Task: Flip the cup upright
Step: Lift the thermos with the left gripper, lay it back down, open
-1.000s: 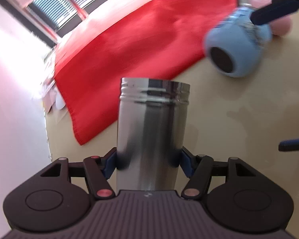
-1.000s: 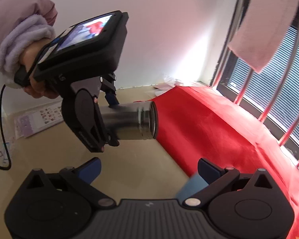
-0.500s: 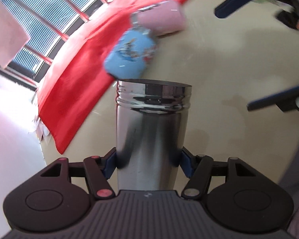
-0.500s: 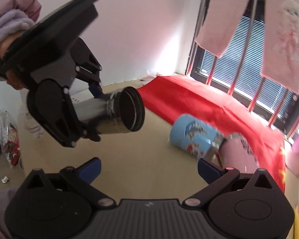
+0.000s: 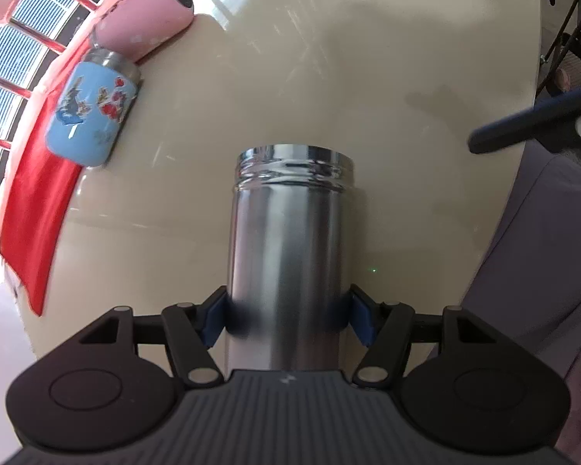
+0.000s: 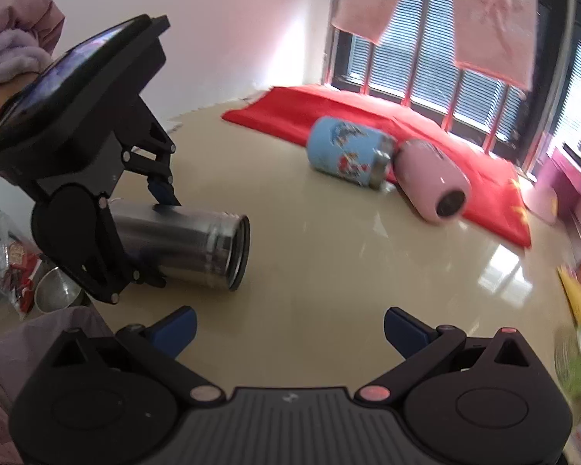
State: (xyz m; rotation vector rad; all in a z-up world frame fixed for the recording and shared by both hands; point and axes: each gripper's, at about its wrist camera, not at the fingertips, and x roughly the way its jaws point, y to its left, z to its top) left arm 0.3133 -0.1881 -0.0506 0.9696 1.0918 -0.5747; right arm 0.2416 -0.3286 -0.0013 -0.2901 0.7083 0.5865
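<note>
1. Surroundings: a blue cup (image 6: 344, 151) and a pink cup (image 6: 432, 178) lie on their sides on the beige table (image 6: 329, 255), touching each other at the edge of a red cloth (image 6: 368, 114). The pink cup's dark end faces the right wrist camera.
2. Both cups lie well apart from the steel cup (image 6: 182, 242). In the left wrist view the table between them is bare.
3. Behind the cloth stands a barred window with blinds (image 6: 426, 73); pink towels (image 6: 492, 15) hang before it.
4. At the table's left edge a small metal bowl (image 6: 54, 294) and a plastic bag (image 6: 4, 248) sit lower down. Blurred yellow and green items (image 6: 577, 333) lie at the right edge.
5. Task object: the steel cup is held sideways, mouth pointing toward the table centre, low over the table near its left edge. Contact with the table cannot be determined.
6. Left gripper (image 5: 288, 316): its blue pads (image 5: 213, 317) press both sides of the steel cup near its base. The hand behind it wears a lilac sleeve (image 6: 11, 54).
7. Right gripper (image 6: 290, 323): jaws spread wide, holding nothing, low over the table and pointed across it, near the steel cup but not touching.
</note>
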